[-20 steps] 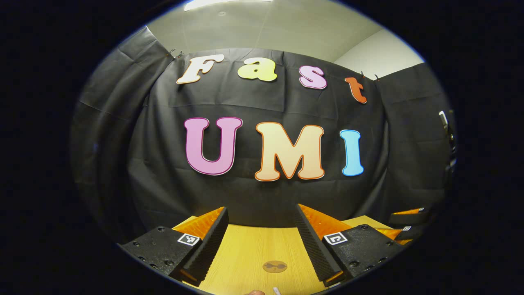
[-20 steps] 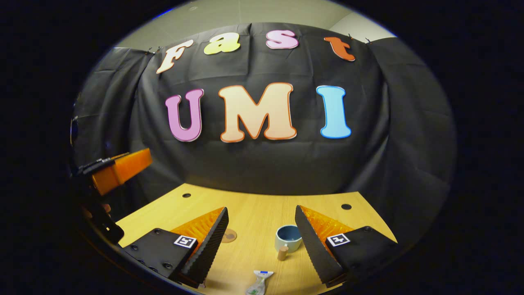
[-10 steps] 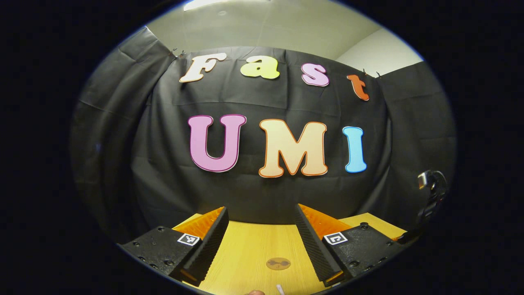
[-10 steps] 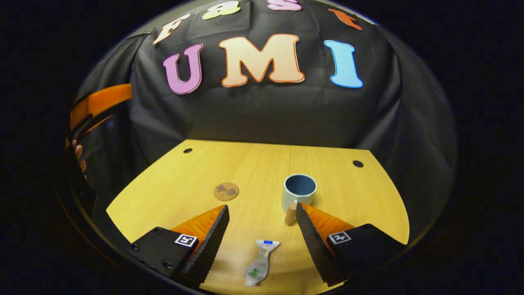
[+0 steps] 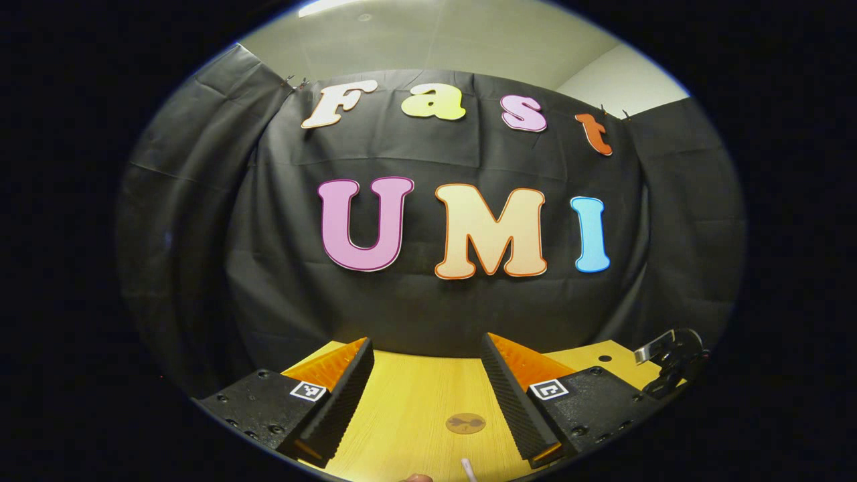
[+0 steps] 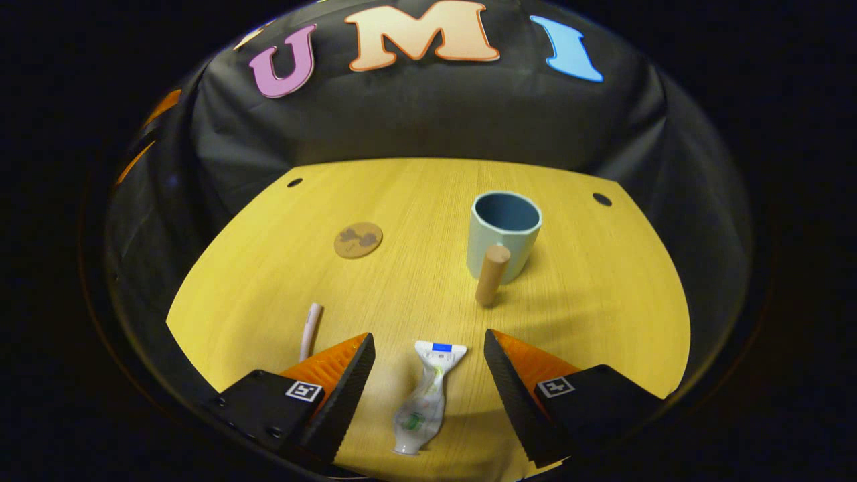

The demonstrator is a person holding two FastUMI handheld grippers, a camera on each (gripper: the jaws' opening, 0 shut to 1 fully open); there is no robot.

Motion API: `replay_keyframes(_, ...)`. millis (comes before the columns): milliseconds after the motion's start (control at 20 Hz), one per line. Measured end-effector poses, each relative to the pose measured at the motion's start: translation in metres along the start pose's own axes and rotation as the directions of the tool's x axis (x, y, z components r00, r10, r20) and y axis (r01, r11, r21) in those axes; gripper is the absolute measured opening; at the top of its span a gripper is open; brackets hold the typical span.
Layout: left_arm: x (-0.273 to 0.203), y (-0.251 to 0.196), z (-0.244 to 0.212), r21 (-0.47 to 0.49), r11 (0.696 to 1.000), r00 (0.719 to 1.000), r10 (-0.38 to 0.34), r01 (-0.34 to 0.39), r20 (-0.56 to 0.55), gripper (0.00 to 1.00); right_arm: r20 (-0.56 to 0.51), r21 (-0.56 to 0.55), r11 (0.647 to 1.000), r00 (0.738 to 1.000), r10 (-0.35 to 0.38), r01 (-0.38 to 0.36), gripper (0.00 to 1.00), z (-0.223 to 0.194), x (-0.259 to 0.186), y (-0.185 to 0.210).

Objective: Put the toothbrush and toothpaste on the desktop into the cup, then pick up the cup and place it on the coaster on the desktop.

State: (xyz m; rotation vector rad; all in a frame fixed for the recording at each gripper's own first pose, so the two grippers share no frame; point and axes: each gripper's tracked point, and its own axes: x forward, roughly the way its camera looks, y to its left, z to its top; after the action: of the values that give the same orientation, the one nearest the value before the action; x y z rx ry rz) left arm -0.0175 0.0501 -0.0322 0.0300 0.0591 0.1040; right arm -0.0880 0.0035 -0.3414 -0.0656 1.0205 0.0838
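Yellow wood-grain desk [image 6: 602, 321] spreads beneath the right gripper [image 6: 428, 375], whose fingers stand wide apart and hold nothing as it hangs above the near edge. Directly between those fingers lies the toothpaste [image 6: 424, 402], a crumpled, mostly clear tube flat on the desk, its white end with a blue mark pointing toward the back wall. Farther back and to the right stands the pale blue-green cup [image 6: 503, 231], upright and open-topped, with a round wooden handle [image 6: 491, 276] slanting down from its near side to the desk. Well to the left of the cup sits the small round brown coaster [image 6: 358, 239], bare. Nearer the left finger lies the toothbrush [image 6: 310, 329], a slim pale pink stick partly hidden behind that finger. In the left gripper view, the left gripper [image 5: 427, 391] is likewise wide open and empty, held low over the desk with the coaster [image 5: 465, 423] between its fingers.
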Motion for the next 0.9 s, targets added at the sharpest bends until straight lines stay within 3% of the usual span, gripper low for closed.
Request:
replay_keyframes(100, 0.001, 0.001, -0.003, 0.003, 1.0, 1.0, 0.007, -0.007, -0.01, 0.94, -0.057, 0.0, 1.0, 0.998, -0.002, 0.002, 1.0, -0.015, 0.01, -0.002)
replay_keyframes(300, 0.0, 0.004, -0.01, 0.003, 1.0, 0.999, 0.017, -0.017, -0.028, 0.94, -0.142, -0.003, 1.0, 0.99, -0.018, 0.018, 0.86, -0.034, 0.028, -0.006)
replay_keyframes(400, 0.0, 0.004, -0.019, -0.002, 1.0, 0.998, 0.019, -0.02, -0.052, 0.94, -0.184, -0.006, 1.0, 0.983, -0.026, 0.025, 0.9, -0.041, 0.034, -0.008)
replay_keyframes(500, 0.0, 0.004, -0.027, -0.006, 1.0, 0.997, 0.024, -0.024, -0.075, 0.94, -0.222, -0.012, 1.0, 0.975, -0.024, 0.022, 0.78, -0.049, 0.038, -0.007)
replay_keyframes(650, -0.001, 0.004, -0.037, 0.004, 1.0, 0.994, 0.025, -0.025, -0.103, 0.94, -0.242, -0.069, 0.997, 0.969, -0.038, 0.022, 0.74, -0.055, 0.04, -0.011)
replay_keyframes(700, -0.001, 0.003, -0.042, 0.005, 1.0, 0.994, 0.024, -0.023, -0.11, 0.94, -0.248, -0.08, 0.997, 0.968, -0.033, 0.013, 0.65, -0.056, 0.037, -0.008)
replay_keyframes(850, 0.0, -0.004, -0.059, -0.008, 1.0, 0.988, 0.006, -0.007, -0.155, 0.94, -0.263, -0.087, 0.996, 0.965, -0.009, -0.015, 0.22, -0.059, 0.04, -0.003)
replay_keyframes(900, 0.001, -0.008, -0.072, -0.024, 1.0, 0.982, -0.005, 0.0, -0.188, 0.94, -0.269, -0.1, 0.995, 0.963, -0.004, -0.024, 0.16, -0.059, 0.039, -0.003)
